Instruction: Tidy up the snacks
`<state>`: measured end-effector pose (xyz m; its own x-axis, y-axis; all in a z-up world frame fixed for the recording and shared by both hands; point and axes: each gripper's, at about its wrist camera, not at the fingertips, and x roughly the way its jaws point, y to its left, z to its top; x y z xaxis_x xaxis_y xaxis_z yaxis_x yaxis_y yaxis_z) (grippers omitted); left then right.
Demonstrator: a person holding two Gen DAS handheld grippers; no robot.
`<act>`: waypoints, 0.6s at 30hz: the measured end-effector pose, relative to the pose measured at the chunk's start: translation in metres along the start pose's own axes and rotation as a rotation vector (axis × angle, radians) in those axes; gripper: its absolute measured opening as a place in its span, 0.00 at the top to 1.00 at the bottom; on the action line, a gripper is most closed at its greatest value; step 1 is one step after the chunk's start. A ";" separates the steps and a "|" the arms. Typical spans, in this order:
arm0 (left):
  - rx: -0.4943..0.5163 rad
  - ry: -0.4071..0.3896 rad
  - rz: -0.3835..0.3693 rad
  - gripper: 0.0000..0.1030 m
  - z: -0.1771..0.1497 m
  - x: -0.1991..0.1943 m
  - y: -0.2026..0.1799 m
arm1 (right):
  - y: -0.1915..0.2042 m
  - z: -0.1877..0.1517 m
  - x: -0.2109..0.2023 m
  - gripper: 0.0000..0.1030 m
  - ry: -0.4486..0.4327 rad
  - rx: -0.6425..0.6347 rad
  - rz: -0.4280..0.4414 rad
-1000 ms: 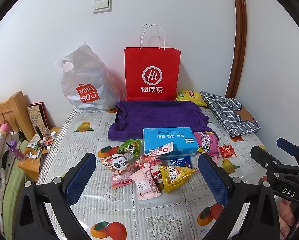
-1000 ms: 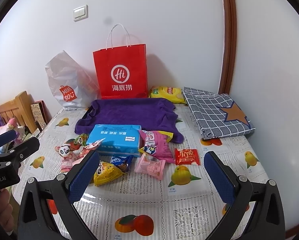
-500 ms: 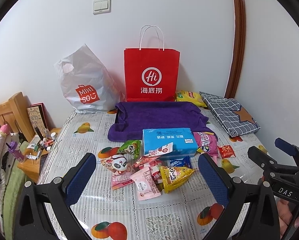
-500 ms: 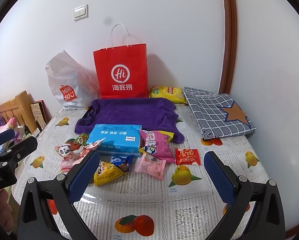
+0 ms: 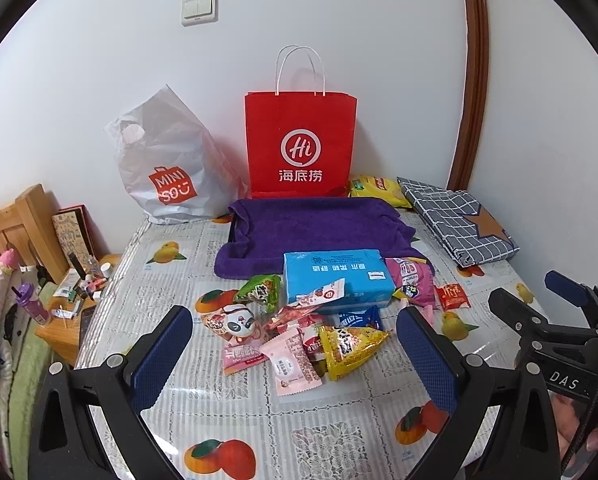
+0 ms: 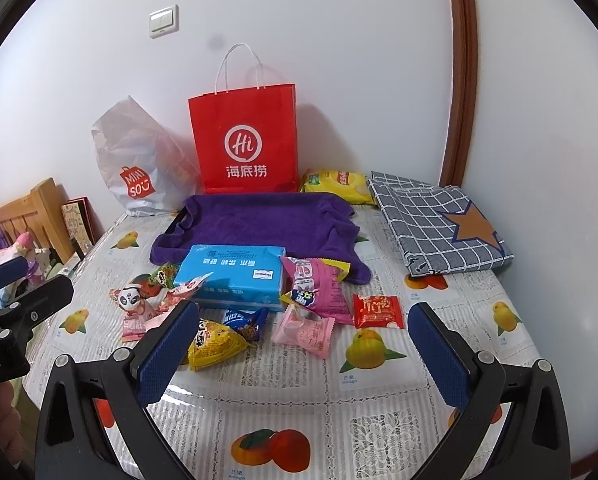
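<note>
Hovering: both my grippers hang above the near edge of the surface (image 5: 299, 412), touching nothing.
Left gripper (image 5: 295, 356): fingers spread wide, with the near end of the snack pile showing between the blue pads.
Right gripper (image 6: 303, 350): fingers also wide, framing the pink wrapper (image 6: 303, 330) and the red sachet (image 6: 377, 312).
Snack pile (image 5: 299, 332): at 12 o'clock from my left gripper, loose on the fruit-print cover; the yellow triangular pack (image 5: 349, 346) lies at its near right, the panda-faced pack (image 5: 235, 320) at its left.
Blue tissue pack (image 5: 337, 276): just beyond the pile at 12 o'clock, its far edge against the purple towel (image 5: 319, 232).
Magenta bag (image 6: 319, 290): leaning on the tissue pack's right end, at 12 o'clock from my right gripper.
Red paper bag (image 5: 301, 144): upright against the wall at 12 o'clock, behind the towel.
White plastic bag (image 5: 167, 164): at 11 o'clock, beside the red one.
Yellow chip bag (image 6: 335, 186): at 1 o'clock by the wall, next to the folded checked cloth (image 6: 439, 226).
</note>
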<state>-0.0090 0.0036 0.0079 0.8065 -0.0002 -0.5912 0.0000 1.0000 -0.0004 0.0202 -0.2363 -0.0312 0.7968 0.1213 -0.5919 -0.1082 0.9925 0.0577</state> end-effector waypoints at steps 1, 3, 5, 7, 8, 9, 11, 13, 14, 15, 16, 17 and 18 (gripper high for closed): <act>0.003 -0.003 0.006 0.00 0.000 0.000 0.000 | 0.000 -0.001 0.001 0.00 0.002 -0.003 0.000; 0.009 -0.008 -0.004 0.00 -0.001 0.000 0.000 | 0.001 -0.001 0.003 0.00 0.005 -0.006 -0.002; 0.011 -0.005 -0.016 0.00 -0.002 0.002 0.000 | 0.001 -0.002 0.005 0.00 0.012 -0.003 -0.004; 0.009 -0.002 -0.017 0.00 -0.001 0.004 0.002 | 0.001 -0.001 0.009 0.00 0.022 -0.003 -0.006; 0.008 -0.005 -0.017 0.00 -0.001 0.004 0.002 | 0.000 -0.002 0.011 0.00 0.027 -0.003 -0.007; 0.007 -0.007 -0.015 0.00 -0.001 0.004 0.002 | 0.001 -0.002 0.012 0.00 0.030 -0.004 -0.008; 0.004 -0.009 -0.016 0.00 -0.001 0.005 0.003 | 0.001 -0.003 0.015 0.00 0.035 -0.006 -0.005; -0.004 -0.007 -0.024 0.00 0.000 0.007 0.005 | 0.000 -0.003 0.018 0.00 0.038 -0.004 -0.006; -0.009 -0.006 -0.027 0.00 0.000 0.009 0.007 | 0.000 -0.003 0.020 0.00 0.039 -0.004 -0.007; -0.015 -0.005 -0.028 0.00 0.000 0.010 0.008 | -0.001 -0.003 0.021 0.00 0.040 -0.005 -0.009; -0.021 -0.002 -0.029 0.00 0.001 0.012 0.010 | -0.002 -0.004 0.023 0.00 0.043 -0.008 -0.015; -0.025 0.002 -0.030 0.01 0.001 0.015 0.011 | -0.003 -0.005 0.025 0.00 0.049 -0.011 -0.020; -0.027 0.001 -0.033 0.01 0.002 0.017 0.012 | -0.003 -0.005 0.026 0.00 0.054 -0.011 -0.024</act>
<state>0.0054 0.0157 -0.0006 0.8060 -0.0336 -0.5910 0.0106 0.9990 -0.0423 0.0386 -0.2360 -0.0510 0.7659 0.0956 -0.6359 -0.0960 0.9948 0.0339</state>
